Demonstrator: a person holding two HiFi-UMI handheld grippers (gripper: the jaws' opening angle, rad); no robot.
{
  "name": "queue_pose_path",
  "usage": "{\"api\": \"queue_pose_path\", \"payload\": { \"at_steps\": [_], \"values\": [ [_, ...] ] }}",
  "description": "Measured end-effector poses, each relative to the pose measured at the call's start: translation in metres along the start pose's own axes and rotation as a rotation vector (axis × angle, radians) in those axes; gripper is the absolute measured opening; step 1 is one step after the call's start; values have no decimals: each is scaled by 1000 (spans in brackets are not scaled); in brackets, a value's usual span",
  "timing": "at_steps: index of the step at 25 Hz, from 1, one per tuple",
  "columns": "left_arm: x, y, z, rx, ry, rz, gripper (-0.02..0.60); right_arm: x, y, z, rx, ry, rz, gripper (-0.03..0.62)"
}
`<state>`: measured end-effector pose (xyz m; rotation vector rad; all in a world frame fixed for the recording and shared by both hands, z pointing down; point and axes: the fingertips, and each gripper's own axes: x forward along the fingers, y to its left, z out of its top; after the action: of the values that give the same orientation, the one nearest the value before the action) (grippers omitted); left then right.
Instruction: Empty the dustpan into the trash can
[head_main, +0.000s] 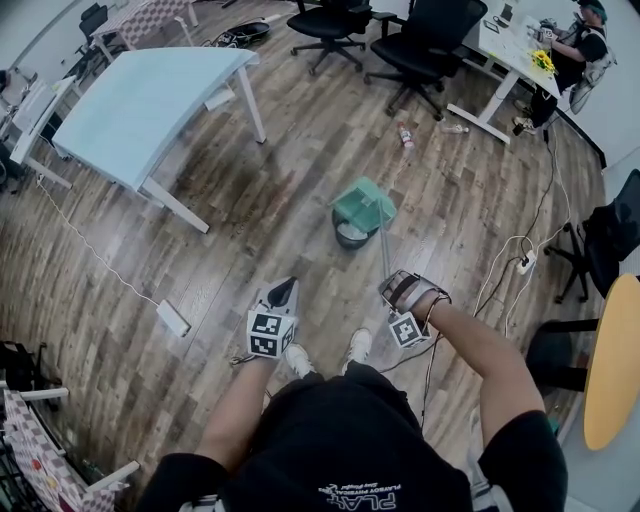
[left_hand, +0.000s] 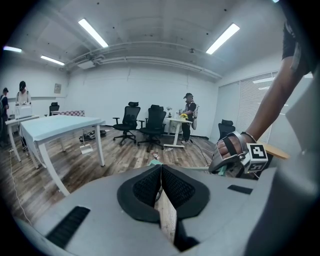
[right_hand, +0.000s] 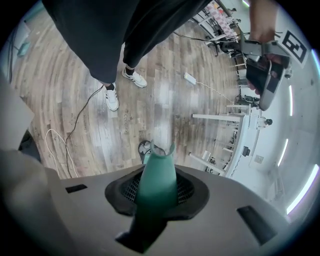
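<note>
**Open-plan office, shared work floor**

We record: a wood-plank floor (head_main: 290, 190) running wall to wall. A large pale-blue table (head_main: 150, 95) stands on white legs. Black swivel chairs (head_main: 430, 40) on castors are gathered by a white desk (head_main: 500, 50), and a person (head_main: 578, 45) is at that desk. In the left gripper view we note long strip lights (left_hand: 95, 32) on a white ceiling, plain white walls (left_hand: 150, 90), window blinds (left_hand: 252, 107), and a second desk (left_hand: 20, 118) with people at it. A corded power strip (head_main: 173, 318) lies on the floor. A round yellow tabletop (head_main: 615, 360) shows at the right edge.
</note>
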<state>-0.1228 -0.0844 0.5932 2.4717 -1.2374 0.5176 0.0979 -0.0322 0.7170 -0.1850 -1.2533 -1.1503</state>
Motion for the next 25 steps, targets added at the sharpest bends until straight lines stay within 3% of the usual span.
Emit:
{"api": "queue_pose_path", "payload": {
  "at_steps": [10,13,17,25],
  "values": [
    [3,-8,3,7,-5,-11,23,-7,-21,-14,180,-14,-63,100],
    [5,-11,4,8,-3,-11,23,-11,-41,-16,299,-63,-172,100],
    [6,-12,5,9,0,-11,23,-12,-37,-22,410,-50,-76,100],
    [4,-12,12,7,-9,-9,23,-20,-54,-41,758,-23,-122,100]
  ]
}}
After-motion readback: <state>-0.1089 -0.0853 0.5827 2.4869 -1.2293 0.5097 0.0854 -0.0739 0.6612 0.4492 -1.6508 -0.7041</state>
